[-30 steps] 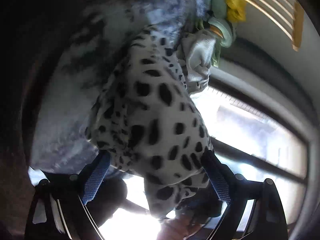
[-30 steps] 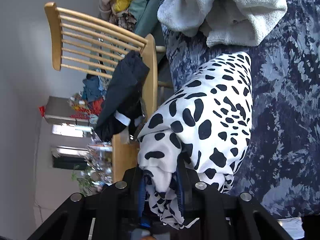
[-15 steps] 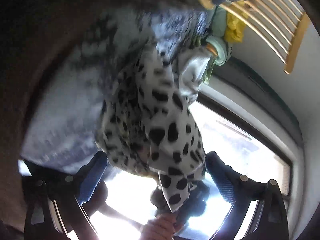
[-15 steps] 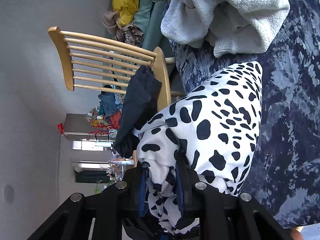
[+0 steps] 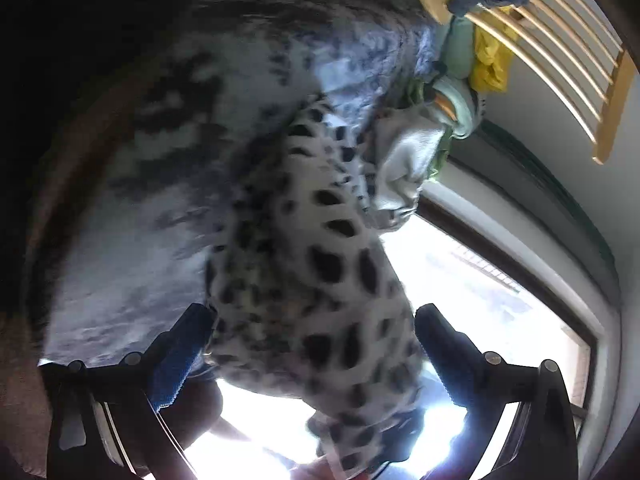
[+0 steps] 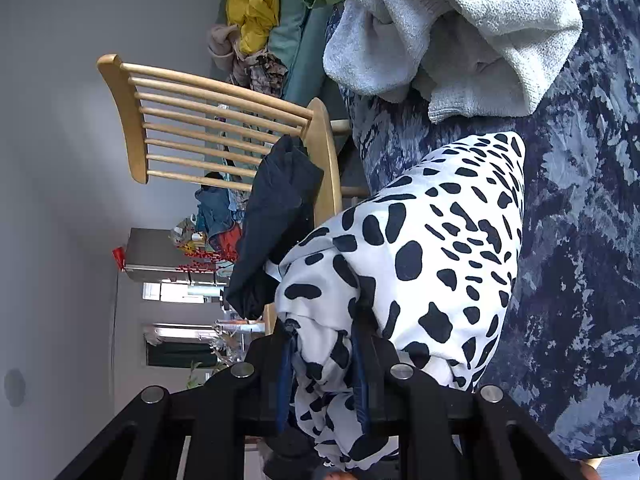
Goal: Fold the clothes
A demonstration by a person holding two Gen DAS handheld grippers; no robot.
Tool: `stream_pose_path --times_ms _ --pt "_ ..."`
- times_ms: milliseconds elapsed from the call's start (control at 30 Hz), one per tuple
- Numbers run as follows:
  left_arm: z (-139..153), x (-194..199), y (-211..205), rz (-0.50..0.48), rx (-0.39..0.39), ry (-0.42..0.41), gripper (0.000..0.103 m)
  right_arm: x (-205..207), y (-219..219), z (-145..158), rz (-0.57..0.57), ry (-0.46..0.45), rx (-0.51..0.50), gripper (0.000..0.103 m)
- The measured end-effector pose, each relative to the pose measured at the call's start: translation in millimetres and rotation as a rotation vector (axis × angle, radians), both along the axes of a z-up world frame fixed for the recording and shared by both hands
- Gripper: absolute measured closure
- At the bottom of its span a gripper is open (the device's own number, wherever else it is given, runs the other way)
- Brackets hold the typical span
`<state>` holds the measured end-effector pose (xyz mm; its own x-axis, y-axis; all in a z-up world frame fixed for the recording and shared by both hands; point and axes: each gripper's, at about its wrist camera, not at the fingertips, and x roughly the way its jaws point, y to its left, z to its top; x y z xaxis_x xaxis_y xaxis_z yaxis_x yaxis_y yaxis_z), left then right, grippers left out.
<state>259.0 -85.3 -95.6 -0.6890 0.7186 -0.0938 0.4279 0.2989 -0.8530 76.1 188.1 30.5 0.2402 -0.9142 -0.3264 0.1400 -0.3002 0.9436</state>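
Right gripper (image 6: 322, 356) pinches a bunched edge of the spotted garment (image 6: 432, 248) lying on the blue patterned cloth (image 6: 580, 240); left gripper (image 5: 314, 324) gapes wide, blurred garment between, contact indistinct.

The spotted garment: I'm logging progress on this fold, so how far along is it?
Done: no finished fold shows. In hand: the right gripper is clamped on a bunched edge of the spotted garment, which trails onto the blue cloth; the left gripper is wide open with the garment between its fingers, not pinched. Left: spreading and folding it, then the grey towel.
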Motion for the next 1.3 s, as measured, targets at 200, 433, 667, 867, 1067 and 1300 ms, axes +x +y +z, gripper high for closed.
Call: stream_pose_path --times_ms 200,433,667,867,1067,1300 --pt "-10.7 -7.0 10.5 -0.065 0.044 -0.057 0.000 -2.6 5.0 -2.9 -0.012 -0.011 -0.007 0.083" --pt "-5.9 -15.2 16.6 -0.066 0.005 -0.078 0.000 -3.2 7.4 -1.9 -0.010 0.005 0.001 0.083" --pt "-0.1 -27.5 17.8 -0.084 -0.010 -0.009 0.000 1.8 11.1 -6.0 -0.007 0.013 0.008 0.083" --pt "5.7 -29.2 13.7 -0.096 -0.092 0.002 0.048 8.2 12.5 -5.2 -0.006 0.060 0.041 0.082" --pt "1.2 -27.1 14.0 -0.112 -0.115 -0.027 0.068 13.8 13.0 -11.9 -0.015 0.064 0.065 0.079" --pt "0.5 -25.8 12.9 -0.130 -0.119 -0.042 0.070 12.5 33.2 -12.4 -0.087 0.065 0.067 0.037"
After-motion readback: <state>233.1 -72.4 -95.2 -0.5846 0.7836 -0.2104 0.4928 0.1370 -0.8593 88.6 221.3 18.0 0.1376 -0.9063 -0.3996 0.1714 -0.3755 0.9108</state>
